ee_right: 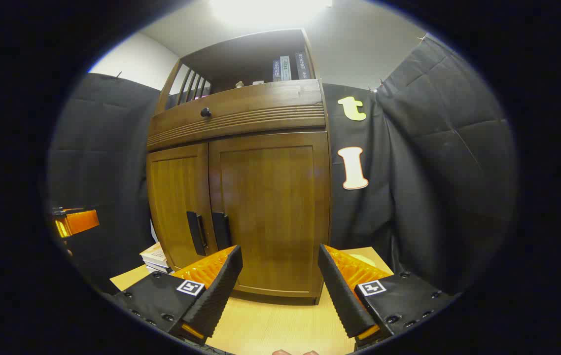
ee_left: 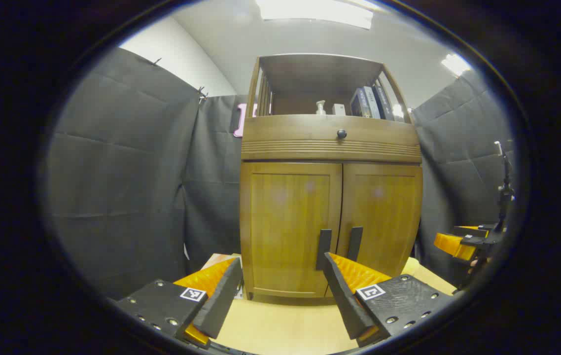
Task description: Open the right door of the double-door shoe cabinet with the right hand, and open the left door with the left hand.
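A brown wooden shoe cabinet [ee_left: 330,143] stands on the table with both doors closed. Its left door [ee_left: 285,222] and right door [ee_left: 384,212] each carry a dark vertical handle near the middle seam: left handle [ee_left: 324,249], right handle [ee_left: 355,243]. My left gripper [ee_left: 281,266] is open, a short way in front of the left door, its right finger near the handles. In the right gripper view the right door [ee_right: 273,207] faces me, with its handle [ee_right: 221,230] and the left door's handle [ee_right: 194,232] to the left. My right gripper [ee_right: 279,256] is open before the right door, holding nothing.
The cabinet has a drawer with a round knob [ee_left: 341,133] and an open shelf with books [ee_left: 371,102] and a bottle [ee_left: 320,107]. A stack of books [ee_right: 155,258] lies left of the cabinet. Black cloth walls close in on both sides. The wooden tabletop [ee_left: 280,325] lies below.
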